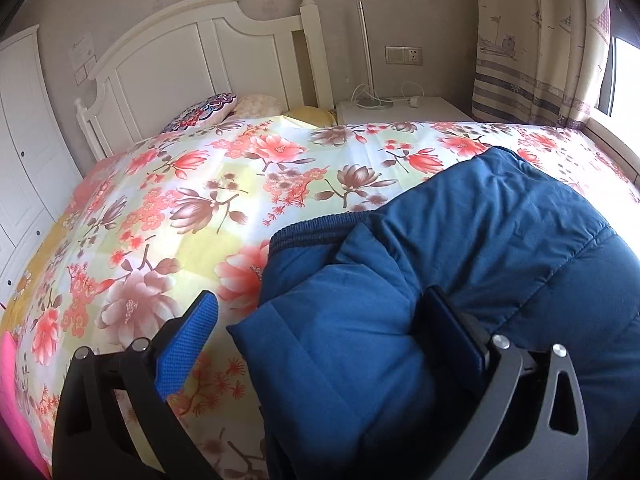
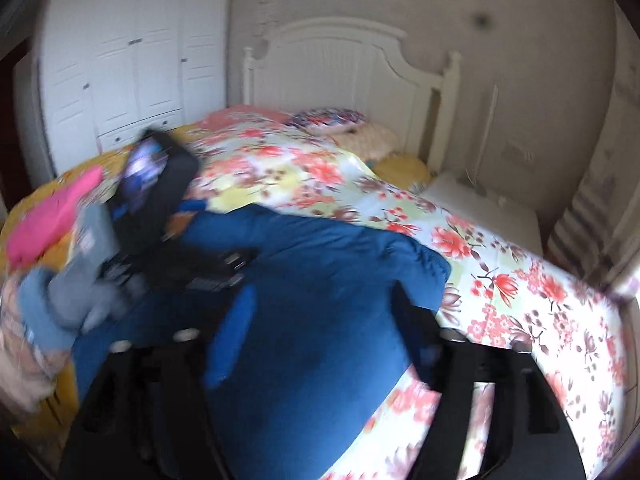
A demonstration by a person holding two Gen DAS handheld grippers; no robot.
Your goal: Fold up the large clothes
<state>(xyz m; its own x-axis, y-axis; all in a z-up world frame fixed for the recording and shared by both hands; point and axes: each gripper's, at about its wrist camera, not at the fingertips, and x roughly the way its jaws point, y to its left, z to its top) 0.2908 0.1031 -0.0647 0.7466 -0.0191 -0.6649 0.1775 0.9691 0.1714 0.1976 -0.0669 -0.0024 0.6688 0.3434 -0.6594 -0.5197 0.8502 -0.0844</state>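
A dark blue padded jacket [image 1: 480, 248] lies folded in a bulky heap on the flowered bedspread [image 1: 192, 200]. My left gripper [image 1: 322, 296] stands open over its near left corner. The blue-padded left finger [image 1: 192, 344] is clear of the cloth, and the right finger [image 1: 456, 328] rests against the padding. In the blurred right wrist view my right gripper [image 2: 326, 292] is wide open above the jacket [image 2: 320, 264], nothing pinched between its fingers. The black body of the left tool [image 2: 160, 192] and a hand in a grey-blue sleeve [image 2: 80, 280] show at the left.
A white headboard [image 1: 200, 52] and pillows [image 1: 208, 114] are at the far end. Beside the bed stand a white nightstand [image 1: 404, 110] with a lamp pole [image 1: 366, 52] and a curtain [image 1: 536, 48]. A white wardrobe [image 2: 132, 60] and pink cloth [image 2: 52, 216] are on the left.
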